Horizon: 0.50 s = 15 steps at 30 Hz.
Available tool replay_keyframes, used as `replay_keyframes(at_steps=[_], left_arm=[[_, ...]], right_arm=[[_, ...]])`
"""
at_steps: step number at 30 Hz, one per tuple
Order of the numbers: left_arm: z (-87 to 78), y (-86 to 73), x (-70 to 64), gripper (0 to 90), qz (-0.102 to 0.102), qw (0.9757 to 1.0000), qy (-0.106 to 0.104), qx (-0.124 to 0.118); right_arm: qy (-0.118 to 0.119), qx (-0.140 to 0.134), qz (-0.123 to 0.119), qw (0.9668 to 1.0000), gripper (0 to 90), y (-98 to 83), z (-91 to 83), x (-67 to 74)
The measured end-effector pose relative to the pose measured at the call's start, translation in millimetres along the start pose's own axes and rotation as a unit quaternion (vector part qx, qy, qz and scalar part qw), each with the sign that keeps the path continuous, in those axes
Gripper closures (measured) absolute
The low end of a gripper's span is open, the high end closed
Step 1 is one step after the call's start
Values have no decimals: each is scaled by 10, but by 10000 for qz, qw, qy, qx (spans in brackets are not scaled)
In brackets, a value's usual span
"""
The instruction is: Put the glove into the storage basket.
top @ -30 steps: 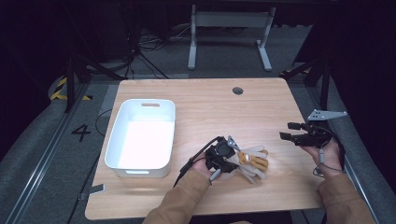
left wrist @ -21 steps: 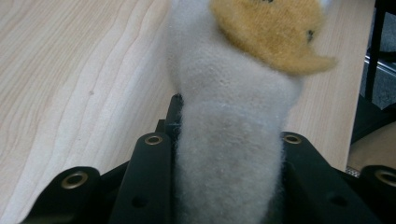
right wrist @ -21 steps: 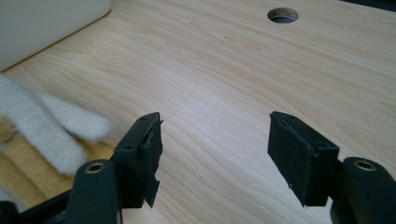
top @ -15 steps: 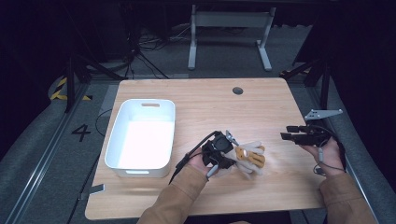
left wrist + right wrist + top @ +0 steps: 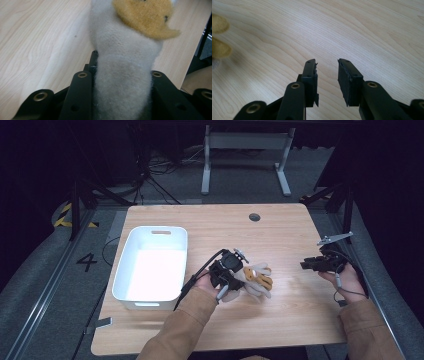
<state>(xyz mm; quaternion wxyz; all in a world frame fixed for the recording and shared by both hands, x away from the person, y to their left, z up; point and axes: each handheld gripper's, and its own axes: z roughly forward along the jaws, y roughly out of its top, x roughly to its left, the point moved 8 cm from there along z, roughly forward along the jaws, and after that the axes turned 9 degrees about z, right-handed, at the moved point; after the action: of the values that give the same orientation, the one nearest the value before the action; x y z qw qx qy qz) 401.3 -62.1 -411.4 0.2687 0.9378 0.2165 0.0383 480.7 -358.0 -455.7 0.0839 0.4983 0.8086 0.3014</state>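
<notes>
Left gripper [image 5: 235, 276] clamped on fuzzy grey-and-mustard knitted glove [image 5: 254, 281] at frame centre, likely for binning; right gripper [image 5: 327, 75] empty, jaws just narrowed.

— What have I got in the left hand-held gripper [image 5: 231, 276]?

— A fuzzy work glove [image 5: 252, 281], pale grey with mustard-yellow patches. Its grey cuff sits squeezed between the jaws, and the rest trails away from the tips, limp, fingers spread.

— Flat on the desk [image 5: 280, 232]?

— I can't tell whether it's touching.
</notes>
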Motion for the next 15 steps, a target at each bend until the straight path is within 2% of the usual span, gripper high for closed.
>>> replay_keyframes(at_steps=[2, 4, 8, 12, 15], left_arm=[[-50, -3, 32, 702, -59, 10000, 55, 25], [-87, -10, 51, 702, -159, 9998, 82, 24], [-144, -50, 104, 702, -322, 9993, 160, 105], [-219, -83, 150, 702, -452, 9987, 209, 132], [-285, -110, 190, 701, -539, 9981, 265, 162]], right_arm=[[133, 57, -5, 9999, 743, 23, 26, 23], [238, 101, -110, 9996, 816, 49, 48, 56], [240, 328, -237, 9989, 879, 117, 136, 91], [132, 496, -307, 9982, 891, 167, 237, 82], [154, 558, -314, 9978, 891, 199, 303, 85]])
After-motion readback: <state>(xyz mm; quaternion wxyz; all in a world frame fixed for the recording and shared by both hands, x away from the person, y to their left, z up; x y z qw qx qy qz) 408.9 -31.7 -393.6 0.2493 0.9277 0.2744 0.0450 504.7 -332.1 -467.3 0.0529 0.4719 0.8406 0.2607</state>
